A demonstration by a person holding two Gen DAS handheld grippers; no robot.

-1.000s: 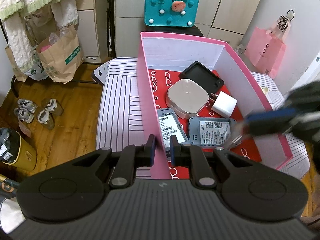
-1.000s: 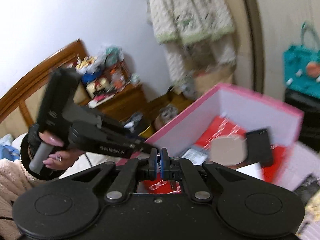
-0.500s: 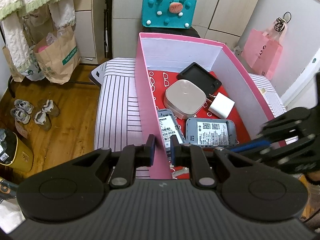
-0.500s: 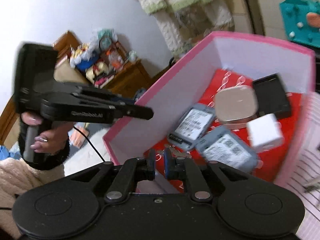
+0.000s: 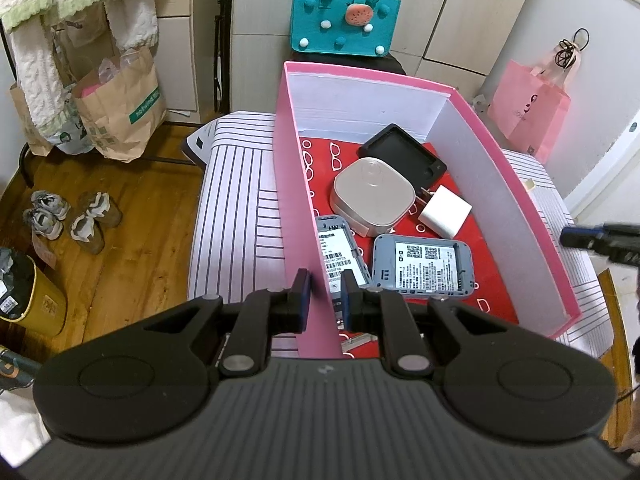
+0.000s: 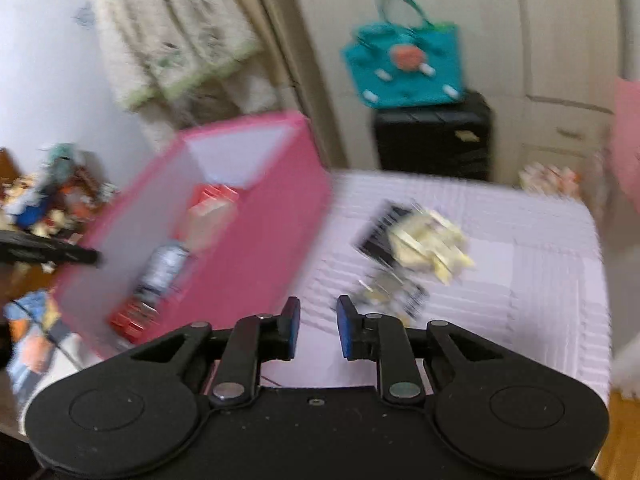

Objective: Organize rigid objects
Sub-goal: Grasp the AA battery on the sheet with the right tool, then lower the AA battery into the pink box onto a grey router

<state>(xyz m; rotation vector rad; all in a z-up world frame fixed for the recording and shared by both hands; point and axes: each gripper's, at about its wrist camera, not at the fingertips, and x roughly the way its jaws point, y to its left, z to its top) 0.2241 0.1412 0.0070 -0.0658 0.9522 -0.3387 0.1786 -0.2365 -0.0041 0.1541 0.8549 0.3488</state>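
Note:
A pink box [image 5: 298, 216] with a red floor stands on a striped bed [image 5: 236, 216]. In it lie two grey devices [image 5: 424, 268], a beige square case [image 5: 372, 192], a white charger [image 5: 444, 212] and a black tray [image 5: 402, 156]. My left gripper [image 5: 325, 306] is shut on the box's left wall near its front corner. My right gripper [image 6: 318, 330] is open and empty above the bed, right of the box [image 6: 256, 236]. In its blurred view, a black item [image 6: 380, 232], pale yellowish items [image 6: 432, 244] and a dark packet [image 6: 394, 292] lie on the bed.
A teal bag [image 5: 344, 16] sits on a black case behind the box. A pink bag [image 5: 528, 112] hangs at the right. Paper bags [image 5: 120, 116], shoes [image 5: 68, 216] and a yellow bin [image 5: 28, 300] are on the wooden floor at the left.
My right gripper has left the box, swung right over the bed and opened. My left gripper keeps its hold on the box wall.

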